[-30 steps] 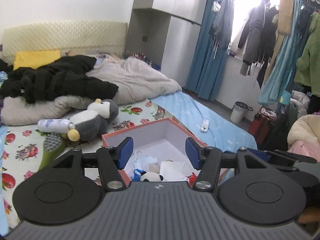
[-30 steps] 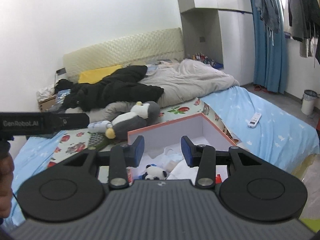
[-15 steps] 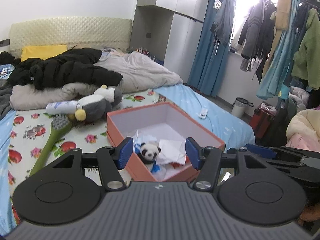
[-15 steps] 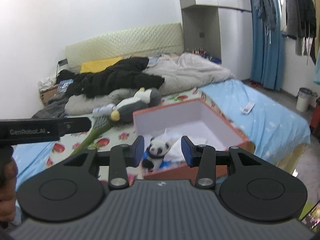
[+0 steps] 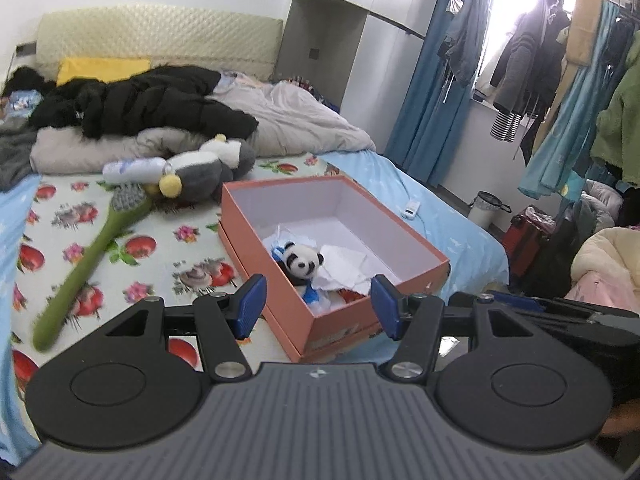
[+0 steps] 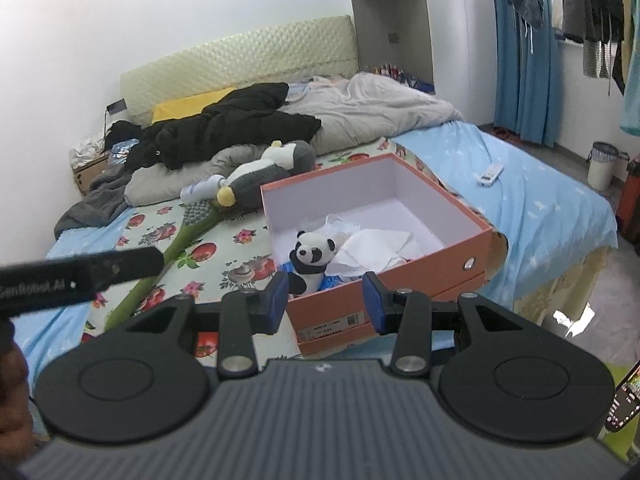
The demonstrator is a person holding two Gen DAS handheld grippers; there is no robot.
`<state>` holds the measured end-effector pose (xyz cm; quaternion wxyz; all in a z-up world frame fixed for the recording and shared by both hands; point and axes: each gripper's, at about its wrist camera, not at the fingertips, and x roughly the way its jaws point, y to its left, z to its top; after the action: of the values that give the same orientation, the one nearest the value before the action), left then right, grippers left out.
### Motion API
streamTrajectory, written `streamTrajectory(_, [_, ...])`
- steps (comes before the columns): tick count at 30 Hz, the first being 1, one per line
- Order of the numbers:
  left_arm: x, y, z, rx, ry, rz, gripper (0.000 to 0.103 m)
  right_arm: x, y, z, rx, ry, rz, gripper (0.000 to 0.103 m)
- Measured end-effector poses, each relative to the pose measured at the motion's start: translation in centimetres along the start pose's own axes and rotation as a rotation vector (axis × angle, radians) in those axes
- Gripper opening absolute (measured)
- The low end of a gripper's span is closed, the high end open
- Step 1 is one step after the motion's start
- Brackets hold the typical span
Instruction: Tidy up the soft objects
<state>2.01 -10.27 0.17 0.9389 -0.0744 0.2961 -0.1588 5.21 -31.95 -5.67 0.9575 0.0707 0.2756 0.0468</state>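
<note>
An open orange box (image 5: 416, 242) (image 6: 476, 236) stands on the bed near its foot. A small panda plush (image 5: 302, 264) (image 6: 314, 256) sits inside it on crumpled white paper (image 6: 376, 246). A grey-and-white penguin plush (image 5: 200, 170) (image 6: 264, 172) lies on the bed behind the box, beside a white bottle (image 5: 132, 170). My left gripper (image 5: 318, 306) is open and empty, held above the box's near end. My right gripper (image 6: 326, 302) is open and empty, also short of the box's near end.
A green long-handled brush (image 5: 92, 252) (image 6: 176, 244) lies left of the box. A black jacket (image 5: 140, 104) and grey duvet (image 5: 296, 120) fill the bed's head. A white remote (image 5: 411, 207) lies on the blue sheet. Hanging clothes (image 5: 520, 52) and a bin (image 5: 488, 208) stand right.
Both grippers have pulled back and risen from the box, so the whole box and panda now show. Both stay open.
</note>
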Motion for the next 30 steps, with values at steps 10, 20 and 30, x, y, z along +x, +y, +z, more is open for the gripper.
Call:
streamTrajectory(10, [1.8, -0.2, 0.0, 0.014, 0.031, -0.001, 0.064, 0.6, -0.6, -0.6, 0.007, 0.022, -0.022, 0.044])
streamTrajectory(20, [1.9, -0.1, 0.0, 0.018, 0.032, 0.027, 0.065, 1.1, -0.7, -0.4, -0.024, 0.014, -0.022, 0.054])
streamTrajectory(30, [1.8, 0.5, 0.1, 0.016, 0.029, 0.075, 0.099, 1.7, -0.9, -0.2, -0.026, 0.026, -0.021, 0.091])
